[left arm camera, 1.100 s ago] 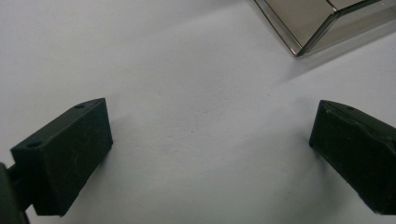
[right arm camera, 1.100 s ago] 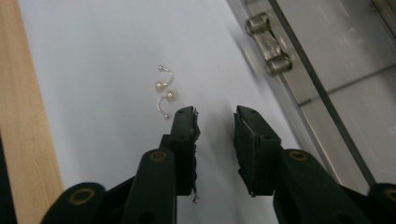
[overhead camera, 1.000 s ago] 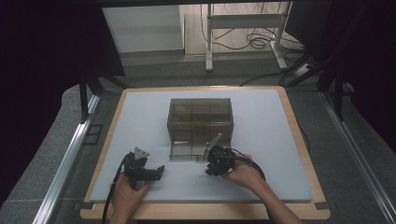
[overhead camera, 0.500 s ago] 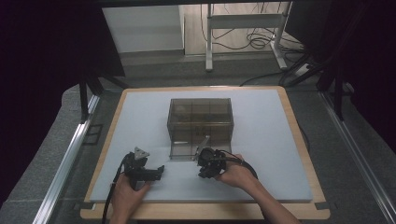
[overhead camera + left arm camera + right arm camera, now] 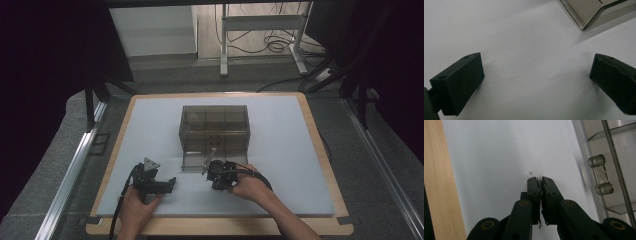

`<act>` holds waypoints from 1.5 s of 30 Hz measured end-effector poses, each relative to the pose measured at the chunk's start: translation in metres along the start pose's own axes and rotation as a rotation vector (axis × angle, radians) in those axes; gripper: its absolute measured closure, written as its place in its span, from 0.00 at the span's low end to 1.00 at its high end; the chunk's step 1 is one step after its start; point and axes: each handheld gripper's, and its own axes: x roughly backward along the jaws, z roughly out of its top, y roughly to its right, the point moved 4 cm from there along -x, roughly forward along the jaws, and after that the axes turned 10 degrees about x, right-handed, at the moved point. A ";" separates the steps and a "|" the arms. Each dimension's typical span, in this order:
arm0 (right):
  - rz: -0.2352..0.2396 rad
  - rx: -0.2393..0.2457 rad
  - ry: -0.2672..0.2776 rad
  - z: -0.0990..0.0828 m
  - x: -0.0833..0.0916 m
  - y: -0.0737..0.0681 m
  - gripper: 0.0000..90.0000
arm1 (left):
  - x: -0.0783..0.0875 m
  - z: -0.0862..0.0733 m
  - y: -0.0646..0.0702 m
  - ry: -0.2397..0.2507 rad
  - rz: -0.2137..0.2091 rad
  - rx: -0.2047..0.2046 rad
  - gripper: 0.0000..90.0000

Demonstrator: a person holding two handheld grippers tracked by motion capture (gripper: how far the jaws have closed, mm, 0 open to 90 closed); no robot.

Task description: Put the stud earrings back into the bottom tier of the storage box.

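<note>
the right gripper [image 5: 540,180] has its jaws pressed together on a thin metal wire hook [image 5: 534,174], having just been closing on it; the hook's curled end with a small bead tip pokes out just past the jaw tips, and a short frayed bit of the wire hangs out below, between the jaw bodies. in the high view the right gripper [image 5: 214,170] sits in the person's right hand [image 5: 247,184], with its jaws pointing to the near front face of the box and a cable looping off behind the hand. just beside this gripper, on the side of its right jaw, stands the smoked clear plastic box [image 5: 614,157], with inner shelves and a clear knobbed handle [image 5: 599,175] on its front. away on the gripper's other side runs the wooden edge [image 5: 441,182] of the table, and beneath the jaws lies the white mat [image 5: 494,157]. the left gripper [image 5: 534,82] has its jaws spread wide over the bare mat, nothing between them, with one corner of the box [image 5: 594,12] ahead and off to the side of its right jaw. in the high view the left gripper [image 5: 172,182] is held in the left hand [image 5: 135,205], well apart from the right one, low over the mat. no brand, label or writing can be read on any item.
</note>
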 end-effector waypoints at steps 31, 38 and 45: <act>0.069 -0.011 -0.062 0.007 0.000 0.008 0.89 | 0.000 0.000 0.000 0.001 0.000 -0.001 0.00; 0.055 -0.015 -0.074 0.008 -0.002 0.008 0.93 | 0.000 0.000 0.000 0.002 -0.001 0.000 0.00; 0.068 -0.024 -0.094 0.010 -0.002 0.009 0.93 | 0.000 0.000 0.000 0.002 0.000 -0.004 0.00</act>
